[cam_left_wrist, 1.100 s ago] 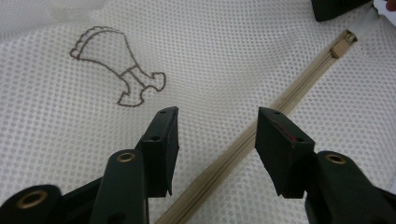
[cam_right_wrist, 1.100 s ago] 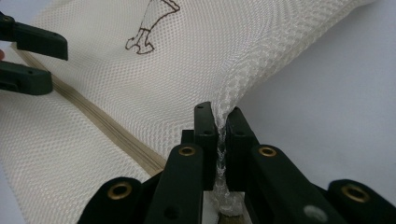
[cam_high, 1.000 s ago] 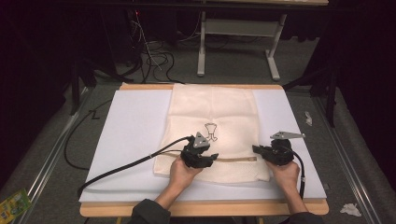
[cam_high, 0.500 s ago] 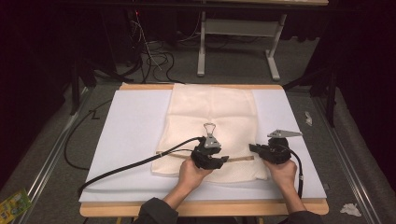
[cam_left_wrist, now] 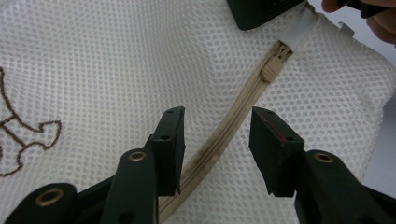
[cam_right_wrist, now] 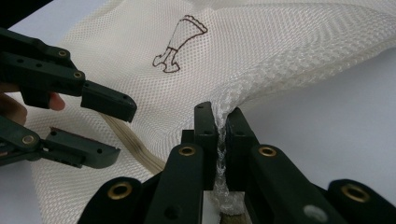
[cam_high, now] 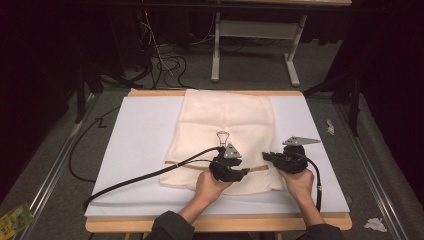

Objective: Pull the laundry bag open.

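A cream mesh laundry bag [cam_high: 226, 135] lies flat on the white sheet [cam_high: 140, 145] that covers the wooden table [cam_high: 215, 223], near the person's edge and about midway across. A tan zipper [cam_left_wrist: 229, 130] runs along the bag's near end, and its slider [cam_left_wrist: 269, 71] sits close to the right end of the track. A brown line drawing [cam_right_wrist: 178, 44] is printed on the mesh farther up.

The right gripper [cam_right_wrist: 219, 128] has its jaws closed tight on a pinched fold of the mesh at the bag's near right corner, and the fabric rises in a ridge from that pinch.

The left gripper [cam_left_wrist: 215, 140] hovers low over the zipper with its jaws about half open; they have just been closing. The zipper track runs between them, yet the pads are not pressing on it, and the slider lies well ahead of the fingertips.

In the high view both hands rest just beside each other over the bag's near edge, and a black cable [cam_high: 150, 175] trails off to the left across the sheet.
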A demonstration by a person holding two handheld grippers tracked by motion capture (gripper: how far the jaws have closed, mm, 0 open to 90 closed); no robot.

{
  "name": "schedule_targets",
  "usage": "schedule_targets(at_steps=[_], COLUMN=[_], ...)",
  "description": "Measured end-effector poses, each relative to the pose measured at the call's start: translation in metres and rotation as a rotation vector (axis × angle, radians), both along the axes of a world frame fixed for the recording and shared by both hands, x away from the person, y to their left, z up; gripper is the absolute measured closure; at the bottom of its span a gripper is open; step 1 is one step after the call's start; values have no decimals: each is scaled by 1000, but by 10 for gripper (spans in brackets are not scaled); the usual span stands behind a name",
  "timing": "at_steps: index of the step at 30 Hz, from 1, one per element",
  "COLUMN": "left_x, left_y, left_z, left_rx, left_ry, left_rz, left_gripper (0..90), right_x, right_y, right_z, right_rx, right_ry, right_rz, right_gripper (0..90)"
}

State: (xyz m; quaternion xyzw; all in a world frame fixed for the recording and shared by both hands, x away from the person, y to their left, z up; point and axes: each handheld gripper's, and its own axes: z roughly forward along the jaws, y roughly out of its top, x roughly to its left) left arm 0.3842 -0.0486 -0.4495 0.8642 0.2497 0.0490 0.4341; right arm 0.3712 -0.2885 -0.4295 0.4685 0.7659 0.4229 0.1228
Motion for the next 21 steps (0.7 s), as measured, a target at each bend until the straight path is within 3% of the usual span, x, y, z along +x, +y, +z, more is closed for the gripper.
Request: schedule_targets(at_steps=[9,21], left_x=[1,3], left_y=[-4,-7], left_z=[-2,-5], left_rx=[-4,-20], left_ry=[26,35], left_rz=[-4,-1], left_gripper=[662,672], right_x=[1,2], right_y=[4,9], right_z=[1,2], right_rx=[12,21], right_ry=[-2,-4], right_rz=[12,19], right_gripper=[875,875])
